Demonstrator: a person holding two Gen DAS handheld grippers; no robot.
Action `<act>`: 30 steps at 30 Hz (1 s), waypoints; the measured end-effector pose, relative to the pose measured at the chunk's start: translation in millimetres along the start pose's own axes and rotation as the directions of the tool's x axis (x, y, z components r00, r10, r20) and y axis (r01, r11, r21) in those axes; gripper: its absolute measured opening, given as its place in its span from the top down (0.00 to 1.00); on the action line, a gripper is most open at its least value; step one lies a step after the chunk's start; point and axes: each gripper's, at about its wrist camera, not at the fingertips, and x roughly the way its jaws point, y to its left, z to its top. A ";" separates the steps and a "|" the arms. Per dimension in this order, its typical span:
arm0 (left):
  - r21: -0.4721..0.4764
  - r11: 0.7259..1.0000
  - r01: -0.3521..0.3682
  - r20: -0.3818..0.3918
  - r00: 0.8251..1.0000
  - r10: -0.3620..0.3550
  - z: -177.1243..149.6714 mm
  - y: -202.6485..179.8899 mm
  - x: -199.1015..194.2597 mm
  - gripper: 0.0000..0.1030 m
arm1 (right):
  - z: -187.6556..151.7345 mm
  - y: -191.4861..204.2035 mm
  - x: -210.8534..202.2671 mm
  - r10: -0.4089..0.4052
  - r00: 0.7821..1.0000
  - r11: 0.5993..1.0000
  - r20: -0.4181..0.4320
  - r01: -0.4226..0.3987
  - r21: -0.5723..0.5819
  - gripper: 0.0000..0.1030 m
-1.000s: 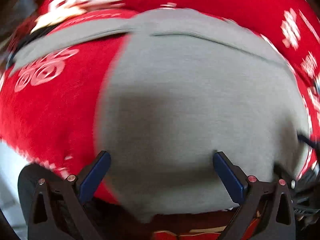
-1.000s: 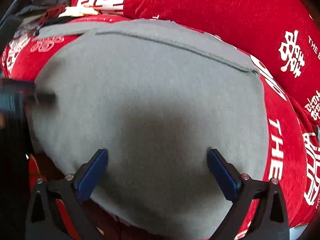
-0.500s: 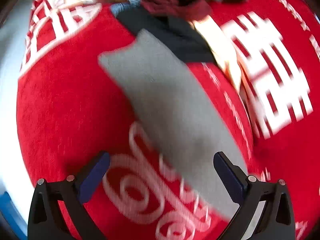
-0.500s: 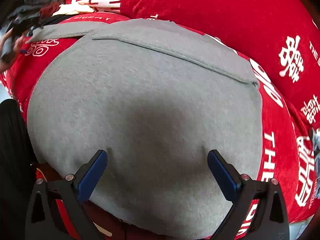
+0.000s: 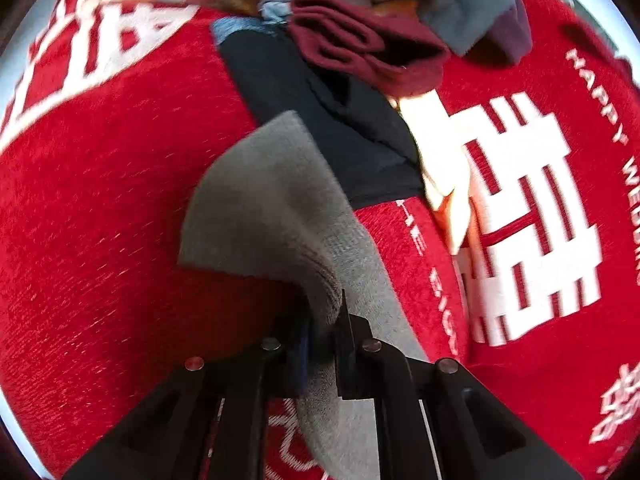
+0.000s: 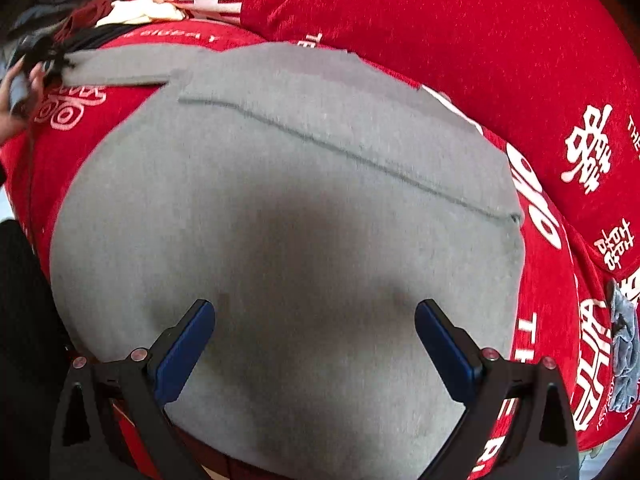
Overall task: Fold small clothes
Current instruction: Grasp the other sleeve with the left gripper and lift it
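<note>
Closed since half a second ago, when its jaws stood wide, the left gripper [image 5: 322,320] now clamps a sleeve-like strip of the grey knit fabric garment [image 6: 280,220] at lower centre of its view, probably to draw it over for a fold. Right gripper [image 6: 314,324]: jaws wide apart, empty, hovering over the garment's broad body, which lies flat on the red plush cloth with white lettering [image 6: 480,48]. Upper frame, left view: pile of dark red, black and grey clothes [image 5: 360,48].

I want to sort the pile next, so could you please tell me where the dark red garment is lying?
In the left wrist view, the dark red garment lies top centre, bunched on the black garment and beside a grey-blue one.
</note>
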 end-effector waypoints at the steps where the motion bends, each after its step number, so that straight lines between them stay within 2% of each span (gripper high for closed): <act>1: -0.005 1.000 0.016 0.004 1.000 -0.016 -0.2 4.5 -4.7 0.90 | 5.0 0.4 -0.4 0.002 1.000 1.000 0.007 -0.002 -0.002 0.02; 5: 0.051 0.998 0.045 0.021 0.999 -0.046 -5.3 8.0 -23.7 0.90 | 38.4 3.5 3.0 0.010 0.999 1.000 0.048 -0.009 -0.018 0.02; 10: 0.162 0.986 0.027 0.056 0.998 -0.037 -13.7 -9.8 -39.2 0.90 | 117.7 15.8 27.5 0.048 0.992 0.999 0.117 -0.049 0.006 0.02; 14: 0.267 0.963 -0.026 0.094 0.996 0.001 -19.5 -30.2 -48.6 0.90 | 185.3 41.1 67.9 0.107 0.989 0.992 0.098 -0.113 0.059 0.02; 18: 0.307 0.952 -0.022 0.101 0.995 -0.010 -18.0 -44.2 -58.1 0.90 | 229.6 83.1 118.1 0.041 0.999 0.996 0.027 -0.043 0.082 0.02; 21: 0.339 0.941 -0.018 0.107 0.994 -0.020 -19.6 -55.5 -64.5 0.90 | 237.2 121.2 144.8 0.017 0.999 0.999 -0.035 -0.016 0.028 0.02; 22: 0.355 0.935 -0.018 0.111 0.994 -0.023 -21.1 -61.5 -66.8 0.90 | 237.5 131.3 142.5 -0.006 1.000 1.000 -0.007 0.006 -0.002 0.02; 23: 0.371 0.928 -0.020 0.116 0.993 -0.025 -23.0 -67.4 -69.0 0.90 | 239.2 146.3 138.8 0.011 1.000 0.998 0.005 -0.010 -0.062 0.03; 25: 0.401 0.916 -0.022 0.126 0.992 -0.031 -27.6 -79.8 -74.4 0.90 | 239.2 158.3 122.0 0.152 0.988 0.982 0.016 -0.149 -0.117 0.07; 26: 0.416 0.909 -0.022 0.130 0.991 -0.035 -30.6 -85.9 -76.9 0.90 | 236.9 154.7 108.0 0.216 0.975 0.971 0.047 -0.210 -0.114 0.07; 27: 0.430 0.902 -0.023 0.132 0.991 -0.037 -34.3 -92.2 -79.3 0.90 | 234.0 148.0 97.0 0.234 0.969 0.968 0.080 -0.225 -0.107 0.07; 29: 0.466 0.884 -0.024 0.129 0.991 -0.041 -45.5 -108.3 -82.6 0.90 | 222.1 122.9 77.2 0.190 0.973 0.980 0.134 -0.180 -0.081 0.07; 30: 0.484 0.875 -0.022 0.125 0.991 -0.044 -52.3 -116.2 -83.5 0.90 | 210.6 101.4 70.3 0.135 0.980 0.990 0.146 -0.128 -0.057 0.07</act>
